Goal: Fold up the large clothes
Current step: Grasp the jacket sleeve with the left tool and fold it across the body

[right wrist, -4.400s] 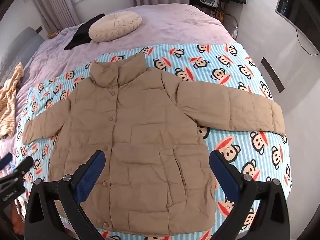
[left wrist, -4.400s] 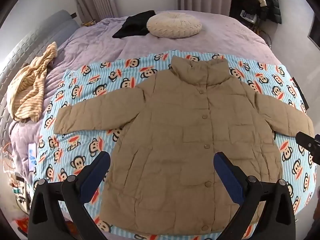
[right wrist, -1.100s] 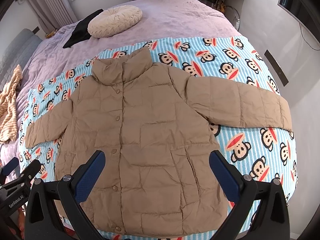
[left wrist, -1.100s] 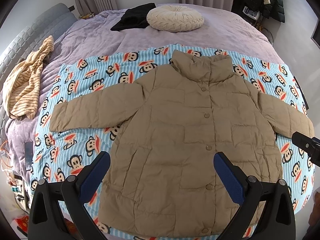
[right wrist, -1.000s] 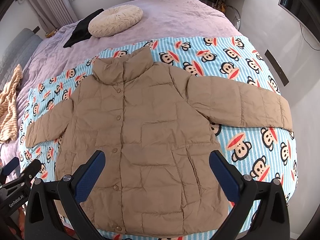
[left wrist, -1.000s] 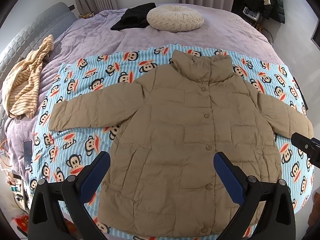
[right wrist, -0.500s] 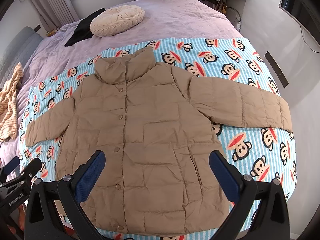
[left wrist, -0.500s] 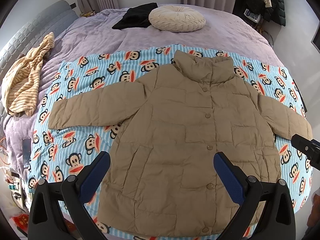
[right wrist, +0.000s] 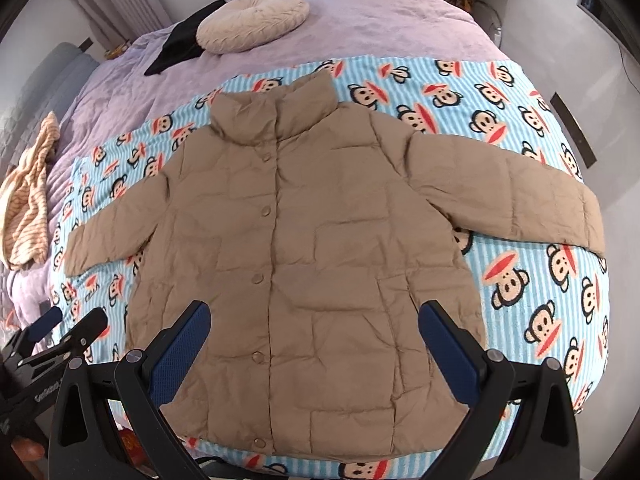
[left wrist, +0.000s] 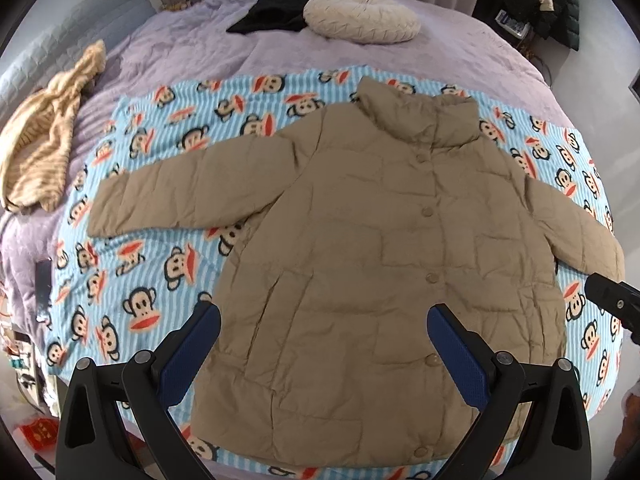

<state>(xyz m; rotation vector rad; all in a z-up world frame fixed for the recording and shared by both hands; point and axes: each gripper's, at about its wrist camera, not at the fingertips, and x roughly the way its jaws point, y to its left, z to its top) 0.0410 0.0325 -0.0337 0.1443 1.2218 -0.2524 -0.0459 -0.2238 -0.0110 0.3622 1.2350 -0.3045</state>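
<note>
in the left wrist view we see the tan puffer jacket (left wrist: 384, 264) lying flat and buttoned, sleeves out, on the monkey-print blanket (left wrist: 160, 272); we judge the slick padded fabric could slip or spring back if pinched shallowly, and our left gripper (left wrist: 324, 344) hangs spread wide above the hem, holding nothing. in the right wrist view the same jacket (right wrist: 320, 248) fills the middle, and our right gripper (right wrist: 314, 340) is likewise wide apart and empty above the hem.
</note>
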